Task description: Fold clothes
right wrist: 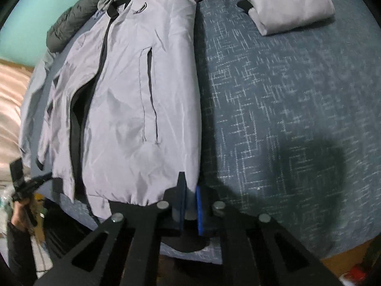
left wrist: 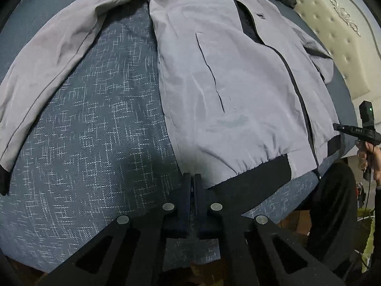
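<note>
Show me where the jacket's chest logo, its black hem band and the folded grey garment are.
chest logo [left wrist: 261, 16], left wrist view, on the dark badge.
black hem band [left wrist: 257, 174], left wrist view, mid band.
folded grey garment [right wrist: 289, 9], right wrist view, top face.

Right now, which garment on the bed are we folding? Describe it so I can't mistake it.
On the blue patterned bedspread, it is the light grey jacket lying flat, front up, hem towards the grippers. A dark zip runs down its middle and a black band edges the hem, unlike the already folded grey bundle and the dark quilted coat beyond its collar.
</note>
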### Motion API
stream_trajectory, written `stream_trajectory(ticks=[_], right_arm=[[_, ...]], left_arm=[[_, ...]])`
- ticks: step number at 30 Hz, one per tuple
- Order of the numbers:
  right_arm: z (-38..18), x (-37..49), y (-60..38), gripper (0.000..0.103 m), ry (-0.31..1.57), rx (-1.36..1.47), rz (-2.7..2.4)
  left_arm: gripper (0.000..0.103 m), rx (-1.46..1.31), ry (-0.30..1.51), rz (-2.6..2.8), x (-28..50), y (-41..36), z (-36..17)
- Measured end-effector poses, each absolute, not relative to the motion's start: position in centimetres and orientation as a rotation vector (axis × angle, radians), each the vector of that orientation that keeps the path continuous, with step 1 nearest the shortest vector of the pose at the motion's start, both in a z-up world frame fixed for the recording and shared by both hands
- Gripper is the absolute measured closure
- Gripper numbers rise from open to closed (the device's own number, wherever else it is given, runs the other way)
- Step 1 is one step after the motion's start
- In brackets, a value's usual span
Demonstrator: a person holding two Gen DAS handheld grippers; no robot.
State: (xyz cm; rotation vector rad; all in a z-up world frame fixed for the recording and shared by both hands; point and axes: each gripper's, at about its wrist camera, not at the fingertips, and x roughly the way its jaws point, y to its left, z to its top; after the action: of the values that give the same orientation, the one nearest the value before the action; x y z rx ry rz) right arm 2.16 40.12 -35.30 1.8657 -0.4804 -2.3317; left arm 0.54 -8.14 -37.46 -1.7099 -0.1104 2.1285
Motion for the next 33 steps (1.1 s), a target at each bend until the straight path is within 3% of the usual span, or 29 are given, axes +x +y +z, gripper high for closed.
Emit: stream_trajectory(ticks=[3, 5, 7, 10, 13, 17, 28, 29, 31, 33], right_arm=[[-33.6, 1.9, 39.3, 0.091, -0.409, 1.841, -2.39], [-31.9, 1.4, 38.2, 0.08, -0.371, 1.775, -2.424], [-30.6, 0.6, 36.8, 0.062, -0.364, 1.713, -2.429], [-29.9, -1.8, 33.3, 0.058, -0.405, 1.644, -2.363], [-30.2, -4.4, 29.1, 0.058, -0.338, 1.64, -2.332], [-31.9, -6.7, 24.6, 0.058, -0.33, 1.695, -2.285], [-34.7, -12.6, 18.6, 0.059, -0.273, 1.74, -2.283], [-35.1, -13.0, 18.4, 0.061, -0.257, 1.749, -2.279], [-36.0, -13.8, 17.9, 0.081, -0.221, 1.775, -2.264], [-36.5, -14.4, 18.0, 0.091, -0.234, 1.771, -2.267]], left_arm=[[0.101, -1.666, -0.102, 2.181, 0.5, -8.5, -36.2], [0.093, -1.632, -0.105, 2.219, 0.3, -8.8, -34.9], [0.083, -1.595, -0.119, 2.255, -0.3, -8.5, -33.6], [0.075, -1.552, -0.133, 2.275, -0.8, -7.7, -32.2], [0.073, -1.514, -0.143, 2.285, -1.5, -7.3, -31.0], [0.052, -1.494, -0.148, 2.297, -2.0, -6.1, -30.6], [0.049, -1.458, -0.182, 2.307, -5.2, -3.7, -31.9], [0.049, -1.456, -0.183, 2.305, -5.5, -3.6, -32.1], [0.049, -1.449, -0.184, 2.304, -5.8, -3.4, -32.4], [0.049, -1.441, -0.186, 2.305, -6.0, -3.3, -32.6]])
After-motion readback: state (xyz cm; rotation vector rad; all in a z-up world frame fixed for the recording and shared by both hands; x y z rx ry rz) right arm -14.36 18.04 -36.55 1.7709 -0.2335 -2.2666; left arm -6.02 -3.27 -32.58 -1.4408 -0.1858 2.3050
